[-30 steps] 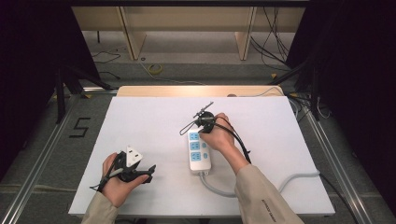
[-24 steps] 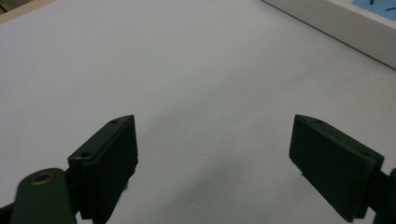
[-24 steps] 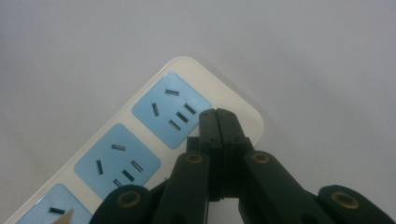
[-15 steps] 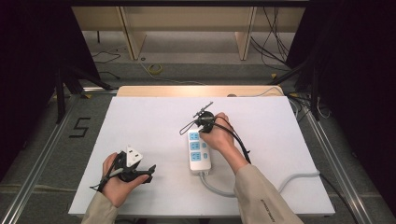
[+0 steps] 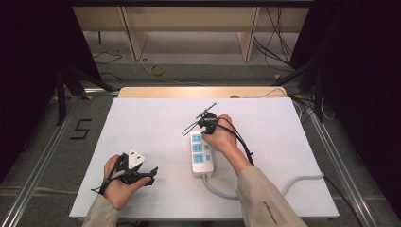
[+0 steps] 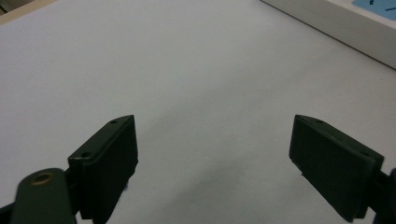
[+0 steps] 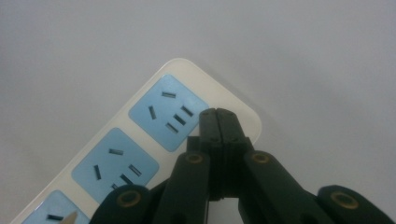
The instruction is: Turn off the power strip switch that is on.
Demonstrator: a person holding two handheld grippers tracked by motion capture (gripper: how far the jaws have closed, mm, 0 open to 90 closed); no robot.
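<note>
From above, the right gripper (image 5: 206, 124) rests at the far end of the power strip (image 5: 201, 156) on the white surface (image 5: 156, 123); the left gripper (image 5: 142, 172) lies well apart from it.

The left gripper's (image 6: 212, 154) fingers (image 6: 109, 163) stand wide apart over bare surface (image 6: 187, 70), the strip's (image 6: 345, 23) edge beyond them.

The right gripper's (image 7: 223, 122) fingers (image 7: 211, 126) are pressed together, empty, tips over the strip's (image 7: 140, 135) end socket (image 7: 166, 109).

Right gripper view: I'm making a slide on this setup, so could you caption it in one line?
Shut right gripper poised over the far end of a white power strip with blue sockets.

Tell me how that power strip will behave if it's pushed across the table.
The power strip lies flat and long, so it probably slides, not tips. Its smooth casing on the white table looks slippery. The thick grey cord may drag and swing it.
</note>
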